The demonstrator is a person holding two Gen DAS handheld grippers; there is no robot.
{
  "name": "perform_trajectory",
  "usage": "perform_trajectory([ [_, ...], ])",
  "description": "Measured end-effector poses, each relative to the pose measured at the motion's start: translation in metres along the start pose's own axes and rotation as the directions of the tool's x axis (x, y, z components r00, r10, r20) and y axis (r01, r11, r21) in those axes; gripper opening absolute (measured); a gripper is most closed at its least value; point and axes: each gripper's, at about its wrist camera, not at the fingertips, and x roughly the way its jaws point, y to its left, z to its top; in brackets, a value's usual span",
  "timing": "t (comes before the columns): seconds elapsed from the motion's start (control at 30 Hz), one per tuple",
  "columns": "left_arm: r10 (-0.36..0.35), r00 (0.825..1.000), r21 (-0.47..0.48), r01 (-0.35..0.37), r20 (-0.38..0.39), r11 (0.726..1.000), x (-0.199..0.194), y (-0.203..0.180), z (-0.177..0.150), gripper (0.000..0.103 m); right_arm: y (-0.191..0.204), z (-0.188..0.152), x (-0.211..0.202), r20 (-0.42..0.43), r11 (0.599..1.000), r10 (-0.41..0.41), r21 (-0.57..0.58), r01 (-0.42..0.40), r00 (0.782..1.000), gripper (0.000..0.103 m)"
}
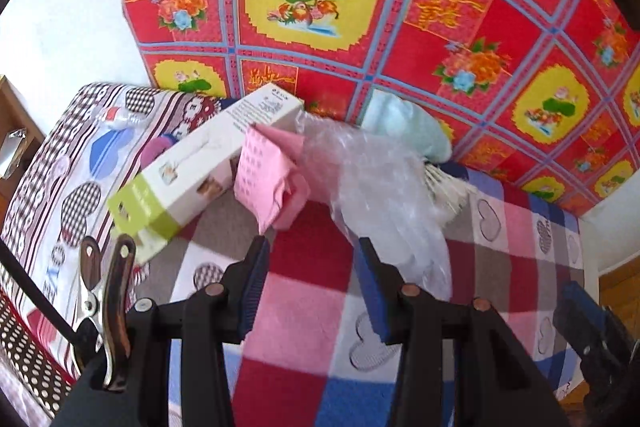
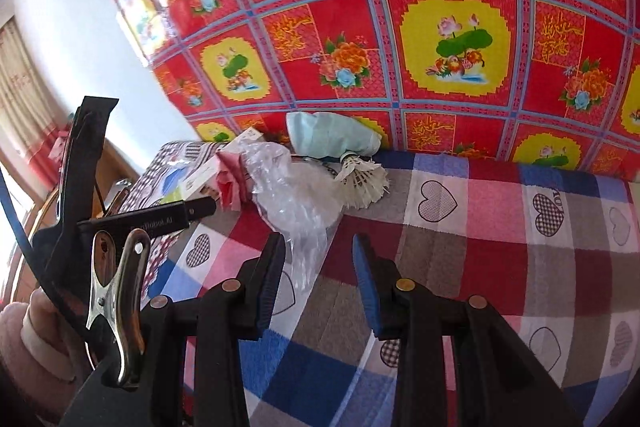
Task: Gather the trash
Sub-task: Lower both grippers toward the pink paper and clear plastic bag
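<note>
**Both grippers over the bed, trash piled at the far edge**

Here we are above the checked bedspread point(image 1: 312, 307), and the clutter sits along its far edge, against the red flowered wall covering point(image 1: 400, 7).

Starting at the left: a long white carton with a green end point(image 1: 200, 167), lying tilted across the striped fabric. It looks light and stiff, so a pinch across its narrow sides should hold. There is small print on it, too blurred to read. Touching it, crumpled pink paper point(image 1: 272, 179) with rows of printed characters, also unreadable; soft and crushable, it can be taken anywhere. Next comes the clear plastic wrap point(image 1: 372, 195), trailing toward the near side; it looks feather-light, slippery and floppy, best pinched at a bunched fold. Behind it, a pale blue cloth bundle point(image 1: 408, 131) at the wall, and beside that a white shuttlecock point(image 2: 360, 183), fragile at the feathers.

The left gripper point(image 1: 316, 287) hangs just short of the wrap, jaws parted, nothing between them. The right gripper point(image 2: 320, 279) is likewise spread and empty, the wrap's tail just beside its left pad. Partial lettering ending "Robot.AI" shows on the left tool's arm.
</note>
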Motion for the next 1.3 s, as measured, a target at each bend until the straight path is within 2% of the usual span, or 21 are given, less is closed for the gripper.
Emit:
perform_trajectory([
  [0.17, 0.014, 1.0, -0.003, -0.014, -0.009, 1.0, 0.02, 0.009, 0.016, 0.052, 0.003, 0.006, 0.014, -0.01, 0.999, -0.025, 0.039, 0.026, 1.0, 0.036],
  [0.43, 0.012, 0.999, -0.034, -0.013, -0.036, 0.999, 0.051, 0.018, 0.032, 0.052, 0.012, 0.011, 0.034, -0.03, 0.997, -0.049, 0.054, 0.05, 0.998, 0.036],
  [0.6, 0.075, 0.997, -0.033, -0.076, -0.035, 0.997, 0.067, 0.02, 0.034, 0.052, 0.016, 0.013, 0.042, -0.04, 0.997, -0.058, 0.053, 0.06, 0.997, 0.036],
  [0.9, 0.078, 0.996, -0.03, -0.079, -0.052, 0.996, 0.086, 0.025, 0.035, 0.052, 0.022, 0.017, 0.061, -0.061, 0.998, -0.06, 0.028, 0.062, 0.996, 0.036],
  [1.0, 0.074, 0.996, -0.054, -0.077, -0.059, 0.996, 0.091, 0.032, 0.034, 0.048, 0.026, 0.02, 0.07, -0.07, 0.997, -0.07, 0.009, 0.07, 0.995, 0.037],
  [1.1, 0.046, 0.996, -0.067, -0.051, -0.07, 0.996, 0.095, 0.037, 0.034, 0.045, 0.029, 0.02, 0.08, -0.081, 0.998, -0.067, -0.001, 0.068, 0.994, 0.043],
  [1.3, 0.039, 0.998, -0.016, -0.04, -0.046, 0.999, 0.092, 0.034, 0.031, 0.034, 0.036, 0.024, 0.101, -0.109, 0.998, -0.058, -0.033, 0.055, 0.992, 0.043],
])
